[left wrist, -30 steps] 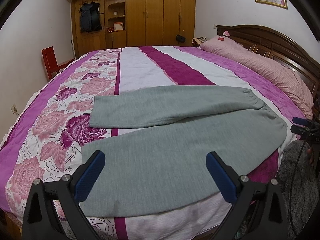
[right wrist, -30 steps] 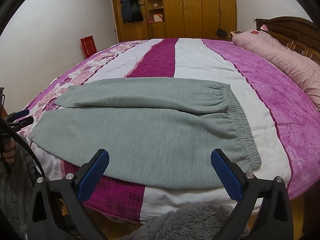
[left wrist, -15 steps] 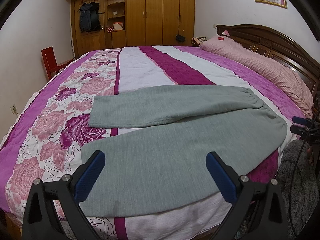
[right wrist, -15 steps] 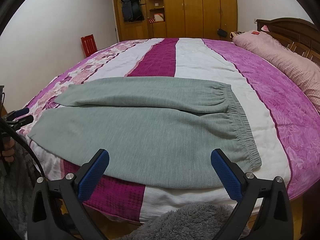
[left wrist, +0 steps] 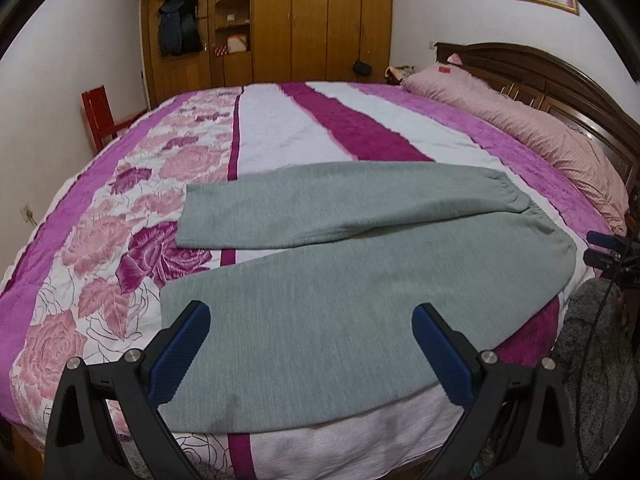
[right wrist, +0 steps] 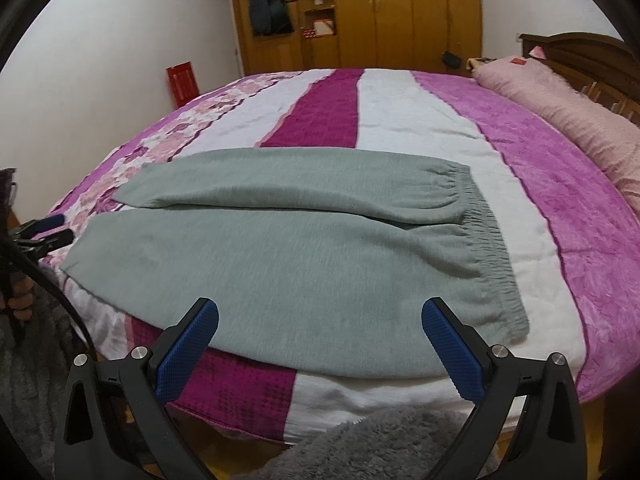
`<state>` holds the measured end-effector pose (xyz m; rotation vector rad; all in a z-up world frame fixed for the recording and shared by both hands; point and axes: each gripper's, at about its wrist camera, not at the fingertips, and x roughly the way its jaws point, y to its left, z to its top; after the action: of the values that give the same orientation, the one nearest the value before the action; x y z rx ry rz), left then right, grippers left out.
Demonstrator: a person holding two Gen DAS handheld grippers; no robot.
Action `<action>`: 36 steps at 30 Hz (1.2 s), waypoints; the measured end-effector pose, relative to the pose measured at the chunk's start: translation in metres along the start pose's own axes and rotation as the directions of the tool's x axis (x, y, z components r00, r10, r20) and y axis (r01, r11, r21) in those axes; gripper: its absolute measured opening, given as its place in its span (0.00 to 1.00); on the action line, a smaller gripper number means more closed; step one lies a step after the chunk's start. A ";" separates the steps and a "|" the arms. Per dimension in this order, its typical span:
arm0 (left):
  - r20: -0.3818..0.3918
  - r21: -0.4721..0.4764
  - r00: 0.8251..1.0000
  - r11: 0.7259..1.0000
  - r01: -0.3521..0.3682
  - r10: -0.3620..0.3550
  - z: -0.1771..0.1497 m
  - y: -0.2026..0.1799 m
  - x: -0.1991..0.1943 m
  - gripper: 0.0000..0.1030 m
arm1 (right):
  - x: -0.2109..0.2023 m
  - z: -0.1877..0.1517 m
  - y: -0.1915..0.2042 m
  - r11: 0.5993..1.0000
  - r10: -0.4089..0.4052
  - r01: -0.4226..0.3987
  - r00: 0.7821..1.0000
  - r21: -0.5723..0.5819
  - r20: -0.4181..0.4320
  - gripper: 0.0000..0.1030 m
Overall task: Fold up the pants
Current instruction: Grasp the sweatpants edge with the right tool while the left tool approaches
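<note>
Grey pants (left wrist: 340,288) lie flat across the near side of the bed, legs spread in a narrow V toward the left and the elastic waistband (right wrist: 492,256) on the right. My left gripper (left wrist: 310,320) is open above the lower end of the near leg, touching nothing. My right gripper (right wrist: 320,316) is open above the near edge of the pants beside the waistband, also holding nothing. Each gripper shows at the edge of the other's view: the right gripper (left wrist: 604,248), the left gripper (right wrist: 50,230).
The bed carries a pink, magenta and white floral cover (left wrist: 120,248), with a pink pillow (left wrist: 540,132) along the dark wooden headboard (left wrist: 560,76). A wooden wardrobe (left wrist: 300,20) and a red chair (left wrist: 100,116) stand beyond. Grey fluffy fabric (right wrist: 380,444) lies below the bed edge.
The right wrist view has shifted slightly closer to the pants with a little blur. The left gripper and the pants have not visibly moved.
</note>
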<state>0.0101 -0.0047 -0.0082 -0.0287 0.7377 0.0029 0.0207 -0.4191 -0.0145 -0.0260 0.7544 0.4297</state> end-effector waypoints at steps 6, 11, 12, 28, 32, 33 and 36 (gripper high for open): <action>-0.042 0.030 0.999 0.999 0.034 -0.033 0.014 0.001 0.017 1.00 | 0.009 0.013 -0.002 0.994 0.109 -0.109 0.994 0.005 -0.021 0.98; -0.078 0.117 0.996 0.992 0.049 -0.040 0.036 -0.012 0.036 1.00 | 0.027 0.037 -0.006 0.987 0.157 -0.158 0.987 -0.020 -0.030 0.96; -0.083 0.128 0.996 0.990 0.054 -0.044 0.041 -0.014 0.041 1.00 | 0.031 0.043 -0.005 0.985 0.168 -0.169 0.985 -0.032 -0.034 0.93; -0.159 0.331 0.986 0.937 0.108 -0.057 0.169 -0.020 0.193 0.96 | 0.175 0.192 0.009 0.865 0.272 -0.334 0.939 -0.374 -0.208 0.42; -0.217 0.407 0.975 0.905 0.128 -0.040 0.181 -0.023 0.251 0.72 | 0.235 0.210 0.005 0.820 0.235 -0.365 0.917 -0.440 -0.324 0.42; -0.241 0.414 0.970 0.899 0.142 -0.042 0.182 -0.021 0.263 0.71 | 0.246 0.208 0.006 0.802 0.224 -0.378 0.908 -0.462 -0.353 0.42; -0.283 0.433 0.959 0.889 0.152 -0.026 0.178 -0.014 0.294 0.71 | 0.282 0.194 0.008 0.757 0.144 -0.393 0.880 -0.522 -0.453 0.39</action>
<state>0.3476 -0.0157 -0.0741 0.3906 0.9965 -0.2673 0.3274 -0.2735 -0.0594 -0.6309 0.9907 0.9635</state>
